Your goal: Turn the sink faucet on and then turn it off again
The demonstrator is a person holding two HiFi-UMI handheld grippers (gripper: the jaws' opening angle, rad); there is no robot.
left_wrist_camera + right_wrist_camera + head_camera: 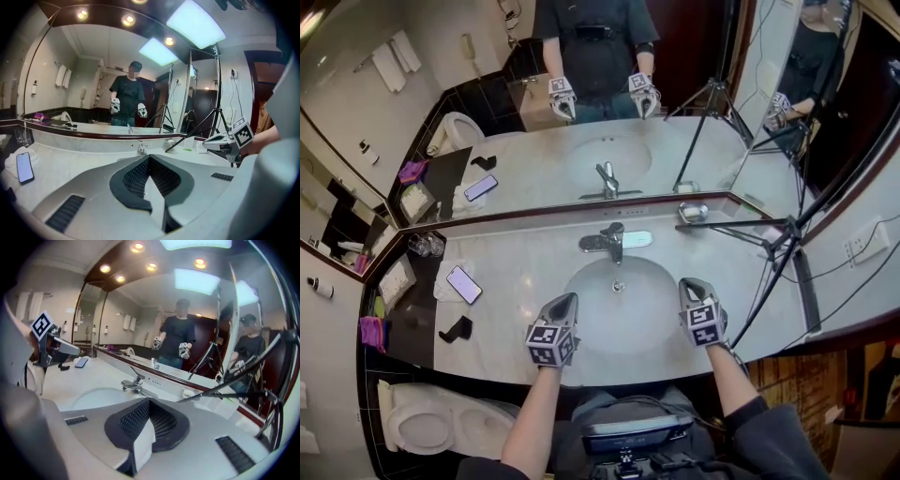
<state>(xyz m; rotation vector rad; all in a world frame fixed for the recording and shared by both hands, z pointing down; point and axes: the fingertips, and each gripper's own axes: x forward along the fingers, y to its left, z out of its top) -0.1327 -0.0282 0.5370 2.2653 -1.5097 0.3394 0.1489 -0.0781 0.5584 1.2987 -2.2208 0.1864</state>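
Head view — faucet (614,242) lies beyond left gripper (565,302) and right gripper (692,284).

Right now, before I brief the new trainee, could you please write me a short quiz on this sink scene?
1. True or false: in the head view, the phone lies left of the faucet.
2. What do the right gripper's fingers hold: A the faucet lever, B nothing, C the phone?
3. Are the left gripper's fingers open or shut?
Key: 1 true; 2 B; 3 shut.
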